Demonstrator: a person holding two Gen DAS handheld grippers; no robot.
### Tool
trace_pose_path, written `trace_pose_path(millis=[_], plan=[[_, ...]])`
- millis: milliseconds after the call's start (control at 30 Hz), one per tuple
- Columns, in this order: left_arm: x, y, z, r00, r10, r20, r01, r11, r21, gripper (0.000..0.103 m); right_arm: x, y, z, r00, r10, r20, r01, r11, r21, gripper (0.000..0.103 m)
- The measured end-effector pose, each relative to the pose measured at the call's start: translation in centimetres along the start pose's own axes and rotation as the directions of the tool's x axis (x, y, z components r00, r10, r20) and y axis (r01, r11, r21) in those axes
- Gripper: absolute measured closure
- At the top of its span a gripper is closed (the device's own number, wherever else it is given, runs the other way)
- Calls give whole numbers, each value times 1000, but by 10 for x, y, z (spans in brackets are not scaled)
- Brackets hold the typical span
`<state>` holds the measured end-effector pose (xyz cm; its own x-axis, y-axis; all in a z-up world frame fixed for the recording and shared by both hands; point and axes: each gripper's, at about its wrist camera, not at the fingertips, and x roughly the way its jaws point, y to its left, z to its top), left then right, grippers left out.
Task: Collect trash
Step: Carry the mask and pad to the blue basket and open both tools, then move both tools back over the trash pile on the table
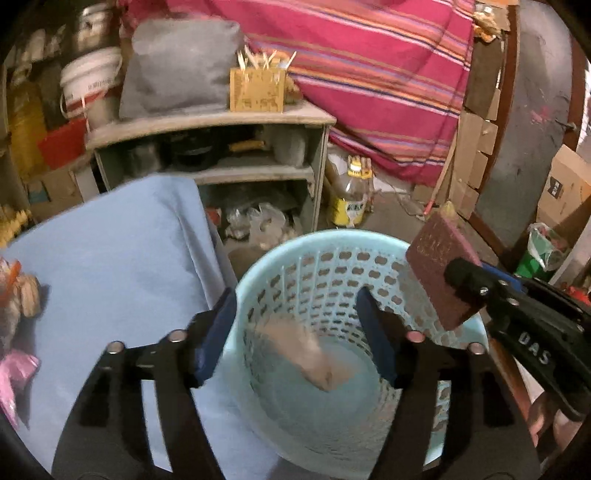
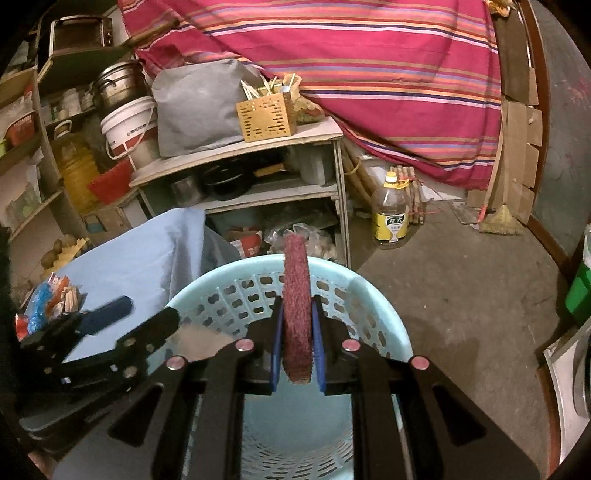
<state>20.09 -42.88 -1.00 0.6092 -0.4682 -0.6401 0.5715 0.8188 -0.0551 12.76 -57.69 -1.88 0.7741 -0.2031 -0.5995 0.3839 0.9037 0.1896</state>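
While one basket waits, left gripper apart, right gripper clamping one scouring pad.

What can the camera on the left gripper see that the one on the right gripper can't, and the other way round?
Only the left wrist view shows a blurred tan piece inside the basket, below the open left gripper. Only the right wrist view shows a toaster oven high on the shelves. Both show the light blue basket, the maroon scouring pad clamped in the right gripper, the blue cloth and the striped fabric.
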Motion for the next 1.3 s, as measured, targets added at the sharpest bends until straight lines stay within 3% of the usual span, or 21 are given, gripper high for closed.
trace_pose_path(millis=[167, 400, 433, 467, 500, 633, 867, 1167, 1300], plan=[[-22, 9, 5, 998, 14, 58, -13, 1000, -12, 12, 3, -1, -1, 1000, 2, -8, -2, 1000, 9, 88], [-57, 32, 9, 991, 66, 114, -65, 998, -14, 5, 12, 19, 0, 1000, 14, -21, -14, 1000, -13, 85], [-59, 37, 10, 991, 73, 115, -71, 997, -20, 5, 14, 24, 0, 999, 12, -32, -13, 1000, -19, 68], [-61, 41, 10, 991, 78, 113, -75, 997, -28, 5, 14, 27, 0, 1000, 0, -29, -1, 1000, -19, 39], [-63, 44, 10, 990, 82, 112, -79, 996, -38, 5, 13, 30, -1, 1000, -12, -15, 12, 1000, -20, 31], [-78, 64, 7, 987, 113, 119, -106, 992, -64, 5, 4, 41, 0, 1000, -20, 5, 21, 999, -32, 30], [-105, 107, -6, 979, 163, 124, -151, 983, -103, 5, -16, 71, -4, 999, -31, 43, 34, 998, -55, 12], [-141, 199, -53, 944, 316, 97, -302, 944, -132, 5, -16, 133, -19, 999, -22, 41, 27, 994, -110, 6], [-159, 250, -75, 919, 384, 87, -367, 916, -164, 5, -10, 168, -28, 1000, 5, 28, -2, 993, -122, 4]])
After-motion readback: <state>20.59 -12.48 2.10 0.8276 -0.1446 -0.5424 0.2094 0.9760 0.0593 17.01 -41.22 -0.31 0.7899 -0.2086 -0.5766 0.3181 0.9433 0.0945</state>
